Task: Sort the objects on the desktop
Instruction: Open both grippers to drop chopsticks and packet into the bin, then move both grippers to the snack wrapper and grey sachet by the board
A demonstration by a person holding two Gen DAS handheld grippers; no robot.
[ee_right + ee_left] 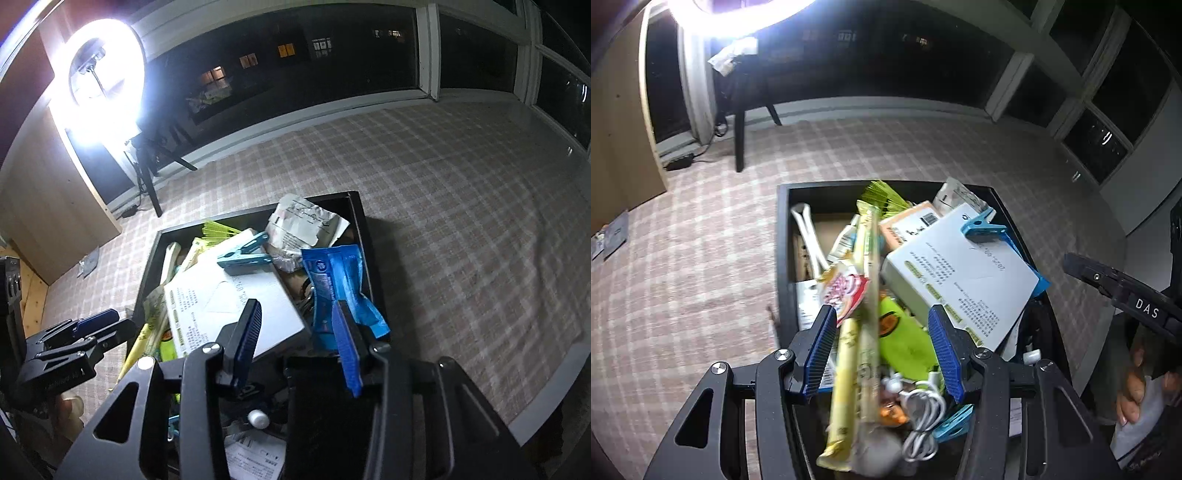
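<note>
A black box (pixel 781 240) on the checked tablecloth is crammed with objects. My left gripper (pixel 882 314) hangs over its near end, open. A long yellow snack packet (pixel 857 354) runs loosely between the jaws, touching neither pad, with a green item (pixel 905 339) and a white cable (pixel 923 406) beneath. A white carton (pixel 960 280) with a blue clothes peg (pixel 982 227) lies to the right. My right gripper (pixel 295 306) is open above the white carton's (pixel 236 306) corner. A blue packet (pixel 340 280) sits just behind its right finger, unpinched.
Checked tablecloth (pixel 461 221) surrounds the box, and the table edge (pixel 554 398) runs at the right. A bright ring light (pixel 99 74) on a tripod stands behind, before dark windows. A crumpled white packet (pixel 303 225) and a yellow-green comb-like thing (pixel 882 195) fill the box's far end.
</note>
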